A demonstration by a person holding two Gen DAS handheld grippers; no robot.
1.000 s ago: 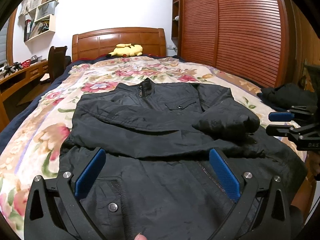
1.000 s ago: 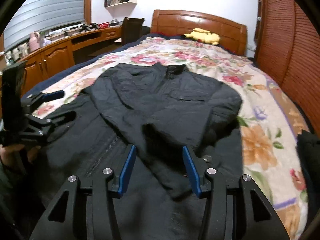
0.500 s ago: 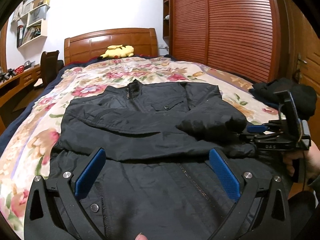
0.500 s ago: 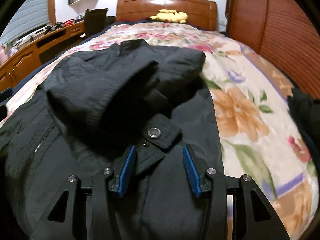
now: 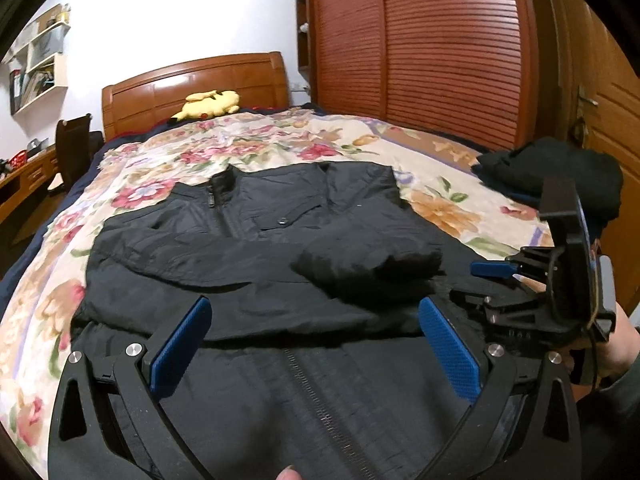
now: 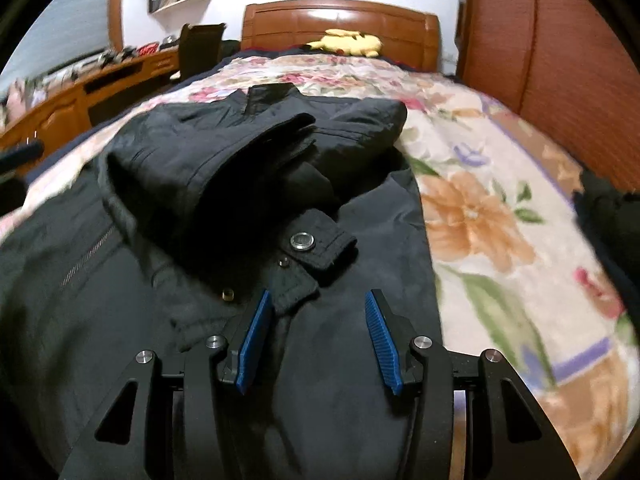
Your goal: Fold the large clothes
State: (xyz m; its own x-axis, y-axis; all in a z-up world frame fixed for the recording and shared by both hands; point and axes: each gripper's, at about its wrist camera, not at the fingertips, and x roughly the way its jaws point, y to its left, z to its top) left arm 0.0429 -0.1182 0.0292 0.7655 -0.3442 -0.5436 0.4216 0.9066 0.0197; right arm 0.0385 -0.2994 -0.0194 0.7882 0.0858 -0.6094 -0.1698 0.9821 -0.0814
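Sleeves lie folded across my black zip-front nylon jacket (image 5: 256, 280) on the floral bedspread (image 5: 440, 208); my left gripper (image 5: 316, 344) gapes wide and empty, my right gripper (image 6: 316, 340) half-open and empty over the snap cuff (image 6: 316, 248). Next, I judge, comes pinching the hem near the bed's foot edge.

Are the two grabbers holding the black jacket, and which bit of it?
Nothing is held. The left gripper has its jaws wide open above the black jacket; the right gripper is open too, at the cuff tab.

A home bedroom is shown: a bed (image 5: 440, 148) with floral bedspread and wooden headboard (image 5: 192, 88) lies ahead of the gripper, a louvred wardrobe (image 5: 440, 48) to the right, wall shelves (image 5: 36, 64) to the left.
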